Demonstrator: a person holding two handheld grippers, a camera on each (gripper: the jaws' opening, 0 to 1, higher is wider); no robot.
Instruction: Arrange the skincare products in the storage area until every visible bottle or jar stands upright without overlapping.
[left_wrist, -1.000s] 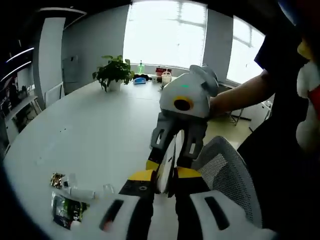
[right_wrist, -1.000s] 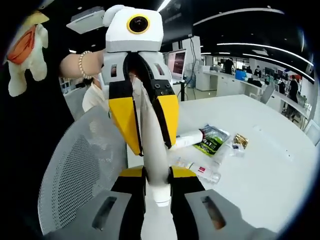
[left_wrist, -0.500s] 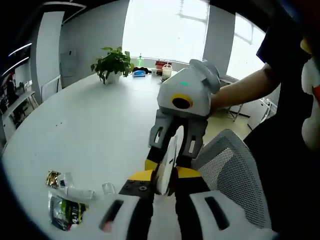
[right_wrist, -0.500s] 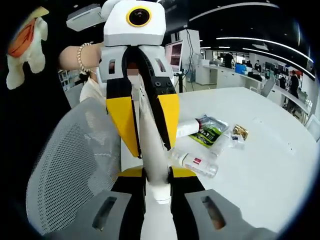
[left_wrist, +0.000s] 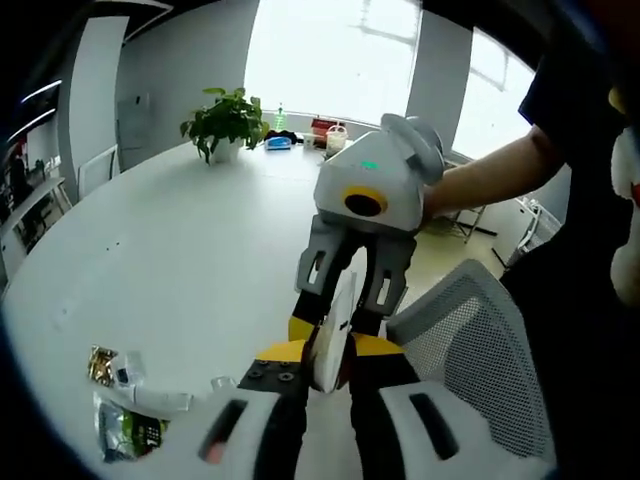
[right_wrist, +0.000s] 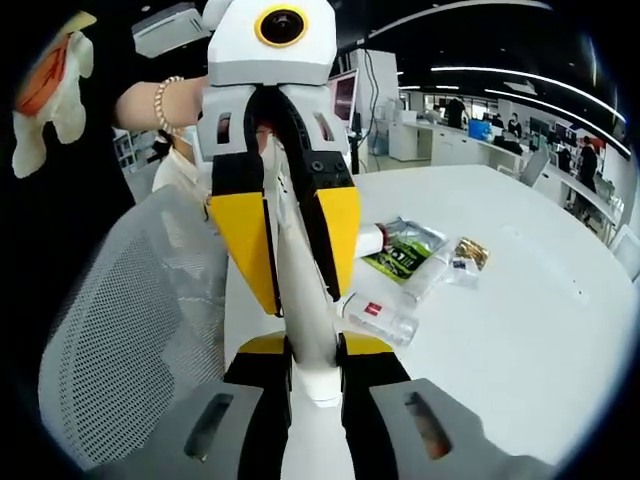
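Note:
A long white tube (left_wrist: 336, 300) is held between both grippers over the table's edge. My left gripper (left_wrist: 330, 352) is shut on one end. My right gripper (left_wrist: 335, 322) comes down from above and is shut on the same tube. In the right gripper view the tube (right_wrist: 303, 255) runs from my right gripper (right_wrist: 320, 345) up into my left gripper (right_wrist: 305, 295). On the table (right_wrist: 520, 330) lie a clear bottle with a red label (right_wrist: 380, 312), a green sachet (right_wrist: 405, 250), a white tube (right_wrist: 432, 268) and a gold sachet (right_wrist: 470, 252), all lying flat.
A grey mesh chair back (right_wrist: 130, 330) stands right beside the grippers, also seen as a mesh chair (left_wrist: 470, 350) in the left gripper view. A potted plant (left_wrist: 225, 125) and small items sit at the table's far end. A person's arm (left_wrist: 490, 180) holds the right gripper.
Both views have shifted a little with the hands. The white tube stays clamped between the two grippers, and the products on the table lie as before.

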